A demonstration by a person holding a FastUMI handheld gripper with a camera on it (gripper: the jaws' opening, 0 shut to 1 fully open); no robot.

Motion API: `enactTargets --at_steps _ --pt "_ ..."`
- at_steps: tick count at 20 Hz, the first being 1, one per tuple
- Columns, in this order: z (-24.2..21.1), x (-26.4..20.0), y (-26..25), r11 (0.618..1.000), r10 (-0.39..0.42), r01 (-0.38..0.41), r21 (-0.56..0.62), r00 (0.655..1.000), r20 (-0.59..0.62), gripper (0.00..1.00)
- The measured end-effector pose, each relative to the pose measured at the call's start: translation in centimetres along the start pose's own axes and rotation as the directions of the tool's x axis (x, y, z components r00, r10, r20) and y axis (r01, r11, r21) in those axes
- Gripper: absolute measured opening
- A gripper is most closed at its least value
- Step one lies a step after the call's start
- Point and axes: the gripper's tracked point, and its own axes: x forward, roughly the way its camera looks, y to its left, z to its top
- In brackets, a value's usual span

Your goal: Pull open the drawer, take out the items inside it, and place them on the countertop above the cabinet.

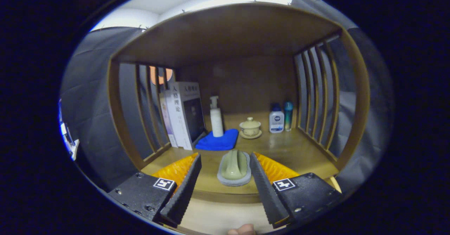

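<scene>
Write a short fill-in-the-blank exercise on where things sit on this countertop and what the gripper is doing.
1. The gripper is ____, its fingers to either side of the green brush without touching it.
2. The white pump bottle stands on a ____ cloth.
3. The lidded cup rests on a ____.
4. The books lean against the slatted side of the ____.

Missing words: open; blue; saucer; shelf
</scene>
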Motion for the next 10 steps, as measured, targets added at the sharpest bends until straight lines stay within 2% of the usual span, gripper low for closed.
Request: enactTargets --at_steps 4,5,6,10 --pt "-0.3 -6.2 1.8 1.000 0.028 -0.027 -0.012 0.995 0.091 0.88" --pt "-1.1 -7.5 1.8 1.000 0.026 -0.024 -0.013 0.994 0.107 0.94" --pt "-1.5 -8.9 1.8 1.000 0.020 -0.017 -0.020 0.992 0.125 1.00" --pt "-5.6 -12.9 1.2 0.999 -0.034 0.040 -0.037 0.989 0.146 1.00"
